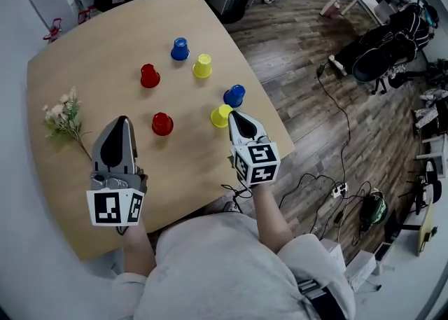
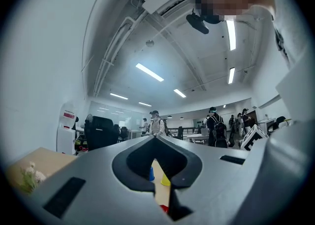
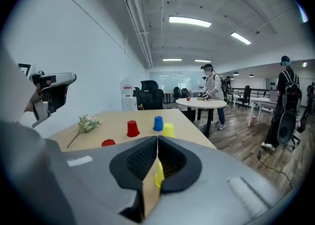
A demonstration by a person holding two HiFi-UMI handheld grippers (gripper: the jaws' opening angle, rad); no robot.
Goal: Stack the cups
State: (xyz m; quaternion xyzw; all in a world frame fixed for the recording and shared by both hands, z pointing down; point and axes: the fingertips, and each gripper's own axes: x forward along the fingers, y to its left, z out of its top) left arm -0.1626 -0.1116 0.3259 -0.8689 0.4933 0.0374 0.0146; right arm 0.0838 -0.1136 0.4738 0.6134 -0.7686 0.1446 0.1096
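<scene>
Six cups stand upside down on the wooden table point(image 1: 84, 59): a blue cup point(image 1: 180, 48), a yellow cup point(image 1: 202, 66) and a red cup point(image 1: 149, 75) farther off, and a second blue cup point(image 1: 234, 95), yellow cup point(image 1: 221, 115) and red cup point(image 1: 162, 124) nearer. My left gripper point(image 1: 122, 120) is shut and empty, left of the near red cup. The right gripper point(image 1: 233, 113), also shut and empty, has its tip next to the near yellow cup. In the right gripper view that yellow cup point(image 3: 158, 175) shows below the shut jaws of the right gripper point(image 3: 157, 140).
A sprig of dried flowers point(image 1: 63, 119) lies at the table's left. The table's curved right edge runs just beyond the near blue cup. Cables and a power strip point(image 1: 339, 190) lie on the wood floor. A round table point(image 3: 201, 102) and people stand farther back.
</scene>
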